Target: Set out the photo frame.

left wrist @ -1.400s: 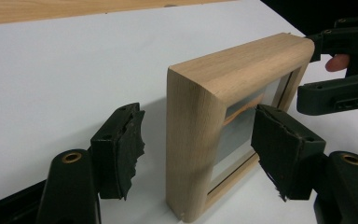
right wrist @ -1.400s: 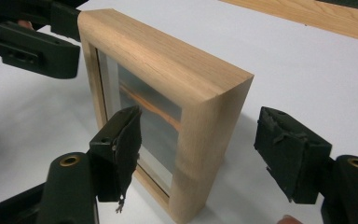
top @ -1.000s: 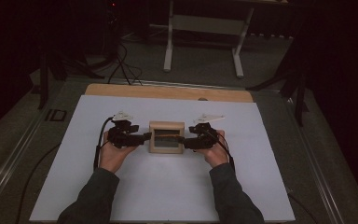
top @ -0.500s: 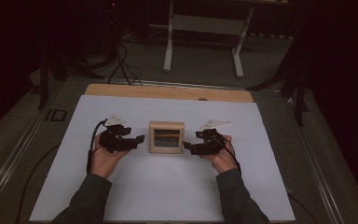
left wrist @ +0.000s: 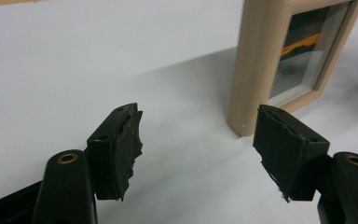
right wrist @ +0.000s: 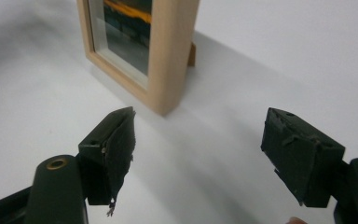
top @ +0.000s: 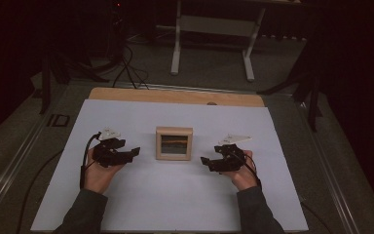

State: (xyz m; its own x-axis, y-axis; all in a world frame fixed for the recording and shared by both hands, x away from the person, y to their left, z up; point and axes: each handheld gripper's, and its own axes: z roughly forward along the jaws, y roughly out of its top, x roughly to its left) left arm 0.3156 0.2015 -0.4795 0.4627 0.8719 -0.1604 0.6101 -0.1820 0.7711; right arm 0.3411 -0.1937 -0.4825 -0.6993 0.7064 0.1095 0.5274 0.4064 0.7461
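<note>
A small light-wood picture frame [top: 174, 143] stands upright on the white sheet [top: 170, 204] in the middle of the table, its glass front holding a dark picture with an orange streak. My left gripper [top: 135, 151] hovers a short way to its left, open, with nothing between the jaws. To the frame's right my right gripper [top: 204, 161] is open and empty too. In the left gripper view the frame [left wrist: 289, 56] rises beyond my gripper [left wrist: 198, 144] at upper right. The right gripper view has the frame [right wrist: 144, 46] at upper left, past my gripper [right wrist: 198, 149].
A bare wooden strip [top: 175, 96] runs along the table's far edge. Cables [top: 126, 68] lie on the dark floor beyond it, beside a white stand's legs [top: 212, 44]. A metal rail [top: 14, 161] borders the left side. White sheet lies open around the frame.
Both grippers have let go of the frame's sides and pulled outward, left to the left, right to the right and slightly nearer. The frame stays standing where it was.
</note>
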